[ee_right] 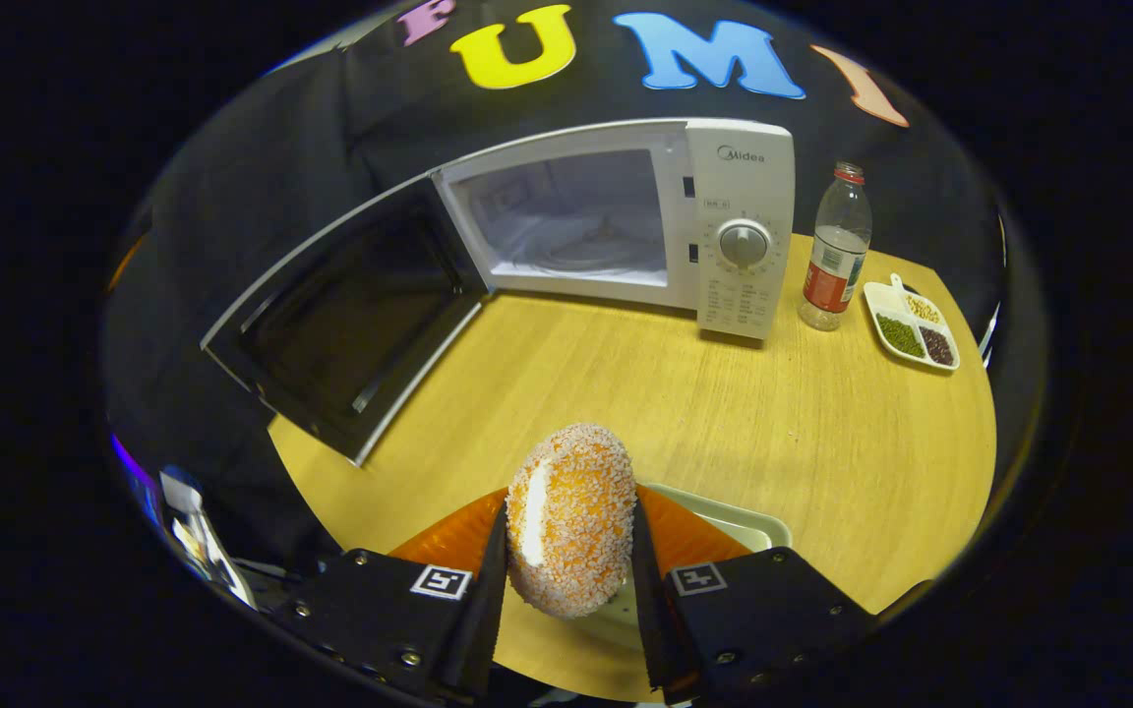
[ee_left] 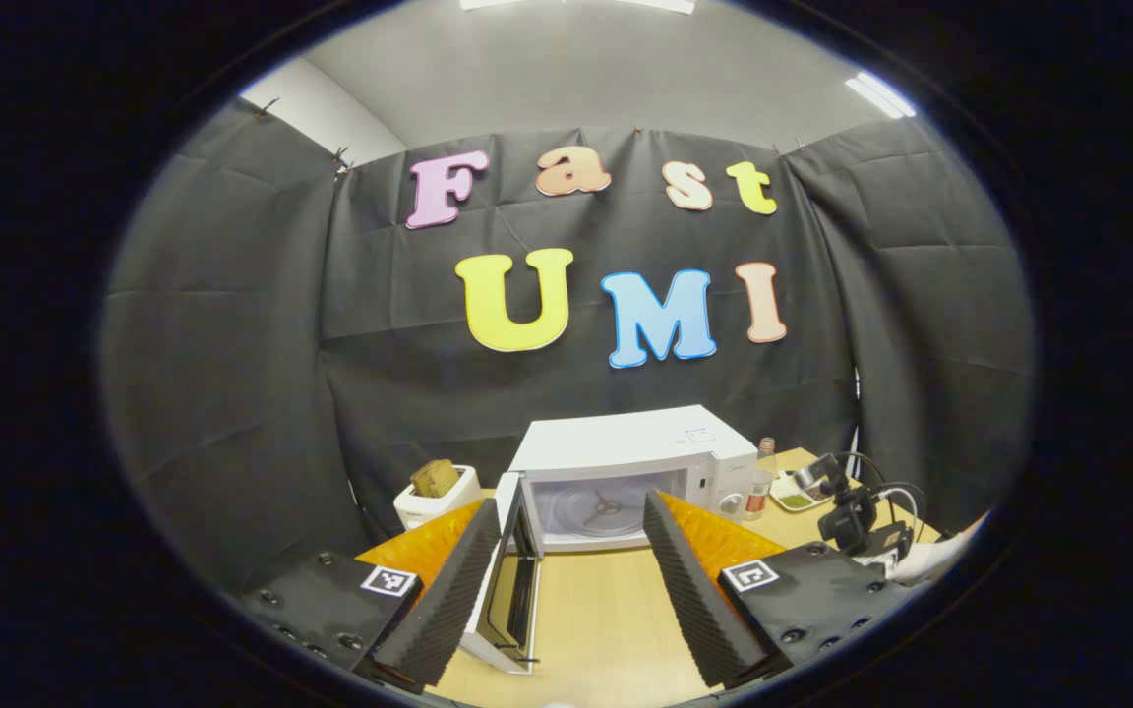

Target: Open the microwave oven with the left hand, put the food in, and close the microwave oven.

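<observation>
**Desk:** Food (ee_right: 571,519), where was it when the shutter went?

**Photographer:** Clamped in the right tool (ee_right: 566,560). It was a crumb-coated orange bun with a pale stripe down one side, and both fingers pressed its flanks, one on each side. It stood upright between them, over a pale tray (ee_right: 724,516) at the near edge of the wooden tabletop (ee_right: 724,413).

**Desk:** And the microwave oven (ee_right: 626,216)?

**Photographer:** Ahead of the bun, at the back of the tabletop against the black cloth. Its door (ee_right: 340,320) was swung wide on the left hinge, the cavity lit, with the turntable showing inside. A stretch of bare tabletop lay between bun and oven.

**Desk:** What about the left tool (ee_left: 566,580)?

**Photographer:** Its fingers were spread apart and gripped nothing. In the left gripper view the door's edge stood just beside the inner face of its left finger (ee_left: 444,590); I could not tell whether they touched. The oven cavity sat between the two fingers, farther back.

**Desk:** Anything else in shot?

**Photographer:** A plastic bottle (ee_right: 834,251) with a red label stood just right of the oven's control panel, and beside it a small divided dish (ee_right: 911,324) of beans. Left of the oven, a white toaster (ee_left: 437,497) held a slice of bread.
</observation>
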{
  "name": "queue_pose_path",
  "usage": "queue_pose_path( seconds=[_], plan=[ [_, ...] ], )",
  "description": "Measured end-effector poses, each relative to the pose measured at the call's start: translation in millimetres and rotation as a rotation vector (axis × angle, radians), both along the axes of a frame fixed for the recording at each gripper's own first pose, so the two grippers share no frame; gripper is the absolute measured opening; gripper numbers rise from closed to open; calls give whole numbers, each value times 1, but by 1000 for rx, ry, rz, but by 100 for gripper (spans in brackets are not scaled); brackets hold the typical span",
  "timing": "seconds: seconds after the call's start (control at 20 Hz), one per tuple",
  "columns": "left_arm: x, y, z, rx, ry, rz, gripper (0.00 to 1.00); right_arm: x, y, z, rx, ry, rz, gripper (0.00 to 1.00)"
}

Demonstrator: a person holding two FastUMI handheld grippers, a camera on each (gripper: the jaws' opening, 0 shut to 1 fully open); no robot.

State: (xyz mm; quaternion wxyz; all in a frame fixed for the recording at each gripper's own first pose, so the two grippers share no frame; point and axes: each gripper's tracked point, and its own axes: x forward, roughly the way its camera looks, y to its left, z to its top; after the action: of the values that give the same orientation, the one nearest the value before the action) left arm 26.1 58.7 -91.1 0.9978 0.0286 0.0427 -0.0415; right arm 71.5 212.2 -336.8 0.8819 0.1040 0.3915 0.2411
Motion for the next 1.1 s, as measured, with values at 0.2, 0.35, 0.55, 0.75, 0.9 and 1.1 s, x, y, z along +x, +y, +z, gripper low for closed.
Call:
queue_pose_path(
  seconds=[0.2, 0.35, 0.55, 0.75, 0.9, 1.1],
  plan=[
    [1, 11, -5, -18, 15, -5, 98, 35, 32, 30, 152, -5, -116, 59],
    [4, 27, -14, 14, 31, 3, 99, 74, 52, 43, 227, -23, -229, 59],
    [8, 42, -25, 19, 54, 6, 99, 131, 81, 48, 260, -62, -324, 59],
    [8, 58, -41, 23, 80, 31, 99, 184, 106, 49, 285, -102, -408, 58],
    [9, 65, -45, 21, 88, 39, 99, 218, 120, 38, 275, -130, -457, 58],
    [20, 73, -55, 17, 75, 46, 99, 259, 124, 23, 220, -212, -523, 58]
  ],
)
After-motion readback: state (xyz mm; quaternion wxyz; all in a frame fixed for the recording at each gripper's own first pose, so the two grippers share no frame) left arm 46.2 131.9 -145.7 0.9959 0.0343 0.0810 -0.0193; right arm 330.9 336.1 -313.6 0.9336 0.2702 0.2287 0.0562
